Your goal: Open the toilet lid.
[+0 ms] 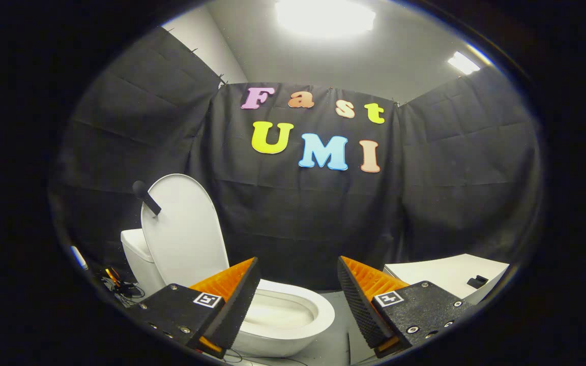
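Note:
A white toilet stands ahead of me to the left. Its lid [183,229] is raised upright and leans back against the tank [138,254]. The bowl [293,315] lies uncovered, partly behind my left finger and reaching into the gap between the two fingers. My gripper [298,269] is open with nothing between its fingers, well apart from the lid. A dark handle-like piece [146,198] sticks out from the lid's upper left edge.
A white box or cabinet [450,277] with a small dark object [477,281] on it stands to the right, beyond my right finger. Cables [120,287] lie on the floor left of the tank. Black cloth walls close the booth.

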Demonstrator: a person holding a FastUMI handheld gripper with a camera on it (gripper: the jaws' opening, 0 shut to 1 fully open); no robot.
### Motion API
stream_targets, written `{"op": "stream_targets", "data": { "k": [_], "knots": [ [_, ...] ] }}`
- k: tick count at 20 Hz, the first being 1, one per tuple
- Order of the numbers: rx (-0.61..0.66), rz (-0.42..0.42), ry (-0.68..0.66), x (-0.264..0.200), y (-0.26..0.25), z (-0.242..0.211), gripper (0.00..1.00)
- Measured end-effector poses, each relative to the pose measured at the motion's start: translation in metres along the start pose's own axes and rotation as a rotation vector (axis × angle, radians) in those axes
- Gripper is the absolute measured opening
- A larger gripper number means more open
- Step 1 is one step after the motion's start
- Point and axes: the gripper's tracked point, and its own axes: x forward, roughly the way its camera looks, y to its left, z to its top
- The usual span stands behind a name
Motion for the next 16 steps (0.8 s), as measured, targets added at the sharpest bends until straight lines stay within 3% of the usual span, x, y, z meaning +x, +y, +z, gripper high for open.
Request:
{"op": "stream_targets", "data": {
  "k": [7, 16],
  "knots": [
    [0.070, -0.032, 0.036, 0.008, -0.010, -0.020, 0.93],
    [0.087, 0.002, 0.033, 0.011, 0.006, -0.025, 0.93]
  ]
}}
